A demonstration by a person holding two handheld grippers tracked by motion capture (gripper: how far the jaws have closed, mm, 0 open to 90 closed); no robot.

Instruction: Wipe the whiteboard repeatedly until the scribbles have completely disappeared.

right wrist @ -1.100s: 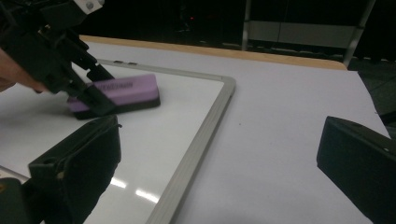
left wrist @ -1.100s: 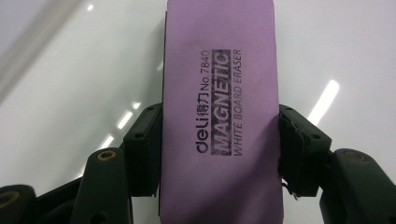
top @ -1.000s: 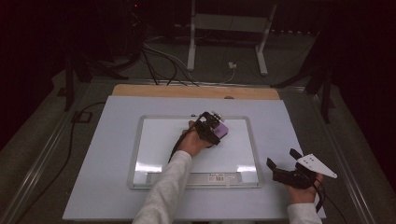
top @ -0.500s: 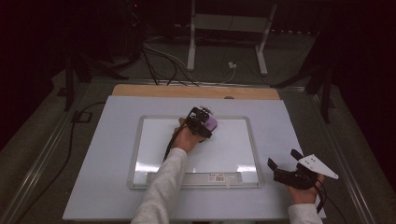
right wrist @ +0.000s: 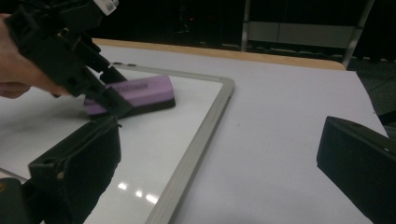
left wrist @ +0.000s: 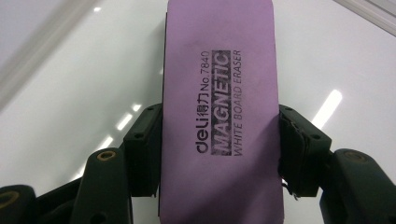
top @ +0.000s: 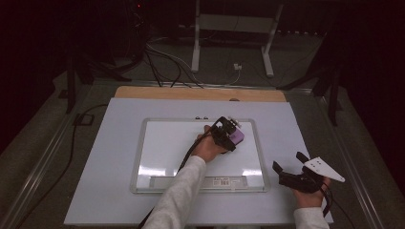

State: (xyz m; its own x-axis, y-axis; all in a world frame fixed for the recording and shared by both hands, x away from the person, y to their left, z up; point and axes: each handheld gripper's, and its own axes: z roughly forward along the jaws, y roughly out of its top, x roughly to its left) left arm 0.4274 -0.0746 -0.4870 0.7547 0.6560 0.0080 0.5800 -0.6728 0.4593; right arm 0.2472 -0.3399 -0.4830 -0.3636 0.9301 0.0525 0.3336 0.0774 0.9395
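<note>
Between the two black jaws of the left gripper (left wrist: 219, 154) sits a purple rectangular whiteboard eraser (left wrist: 222, 107) with a dark felt underside; printed on its top are "deli No.7840 MAGNETIC WHITE BOARD ERASER". The jaws stand partly closed, one pad pressed against each long side of the eraser, so the gripper has a firm hold of it. The eraser reaches forward well past the jaw tips and lies flat on the glossy white writing surface of a silver-framed whiteboard (top: 138, 157). In the high view the left gripper (top: 228, 133) and the eraser (top: 236, 136) are over the far right part of the board, near its far right corner, with the person's left hand (top: 208, 148) just behind them and a pale sleeve (top: 179, 195) running back toward the near edge

To the right of that gripper, off the board and over the pale grey table cover (top: 105, 191), the right gripper (top: 289, 164) is held in the person's right hand (top: 308, 193), a grey three-cornered plate (top: 325, 169) on top of it. Its jaws stand wide apart with nothing between them. In the right gripper view the gripper's own jaws frame the scene; the board's silver frame (right wrist: 196, 149) runs up between them, and the eraser (right wrist: 140, 93) lies ahead and to the left of them, clamped in the other gripper (right wrist: 109, 100), flat on the white surface just inside the frame's corner

Beyond both grippers a light wooden strip (top: 200, 93) edges the far side of the table cover
</note>
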